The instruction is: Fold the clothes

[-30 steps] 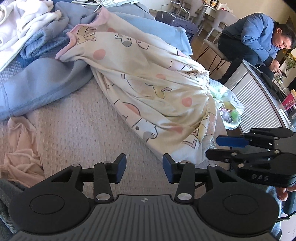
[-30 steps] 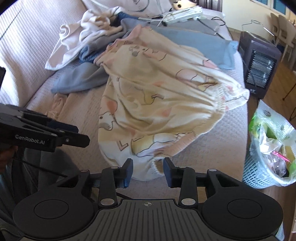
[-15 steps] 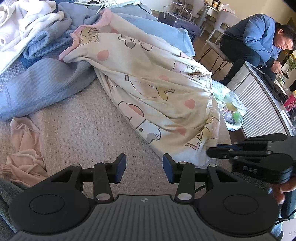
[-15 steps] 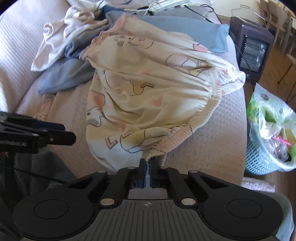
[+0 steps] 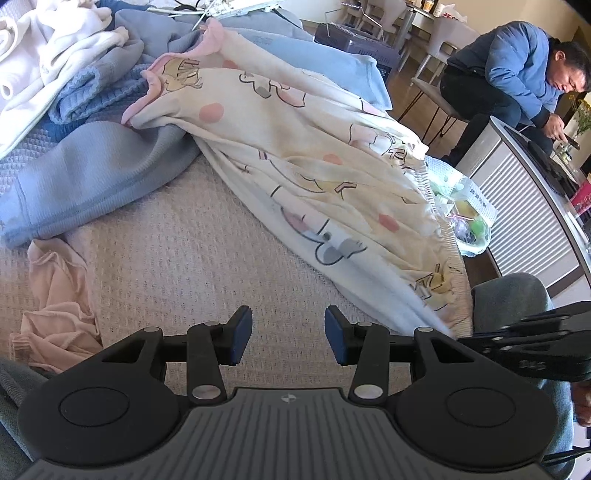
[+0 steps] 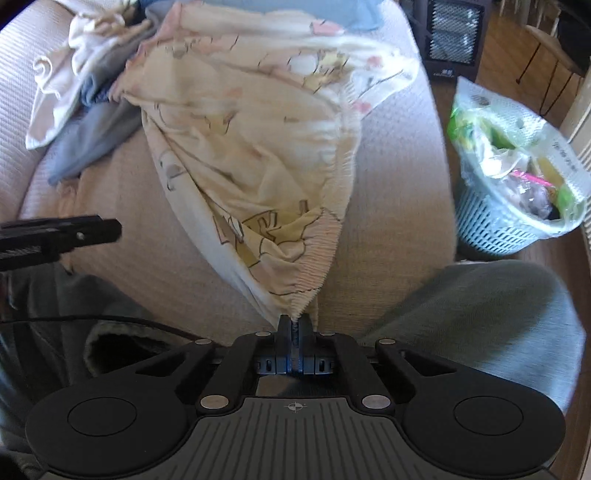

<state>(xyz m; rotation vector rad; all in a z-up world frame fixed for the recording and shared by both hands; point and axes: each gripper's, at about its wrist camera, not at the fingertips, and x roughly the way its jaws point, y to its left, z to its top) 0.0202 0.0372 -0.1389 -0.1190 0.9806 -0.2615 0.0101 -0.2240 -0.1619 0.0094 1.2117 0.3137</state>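
A cream garment with cartoon prints [image 5: 314, 158] [image 6: 251, 147] lies spread across the ribbed beige sofa seat [image 5: 177, 258]. My right gripper [image 6: 294, 325] is shut on the ribbed elastic hem at the garment's near corner, and the cloth stretches away from the pads. My left gripper [image 5: 288, 336] stands open over bare seat, to the left of the garment, with nothing between its fingers. From the left wrist view the right gripper [image 5: 532, 343] shows at the right edge. The left gripper's tip [image 6: 74, 232] shows at the left of the right wrist view.
A grey-blue garment [image 5: 85, 173], a white one [image 5: 55, 48] and a pink one [image 5: 59, 306] lie on the sofa's left. A lined waste basket [image 6: 517, 192] and a dark heater [image 6: 454, 33] stand on the floor right. A seated person in blue [image 5: 517, 74] is beyond. Grey-trousered knees [image 6: 498, 306] flank the seat's front.
My right gripper closed on the garment's elastic hem, then pulled it toward the seat's front edge, drawing the cloth taut. The left gripper has stayed put and open.
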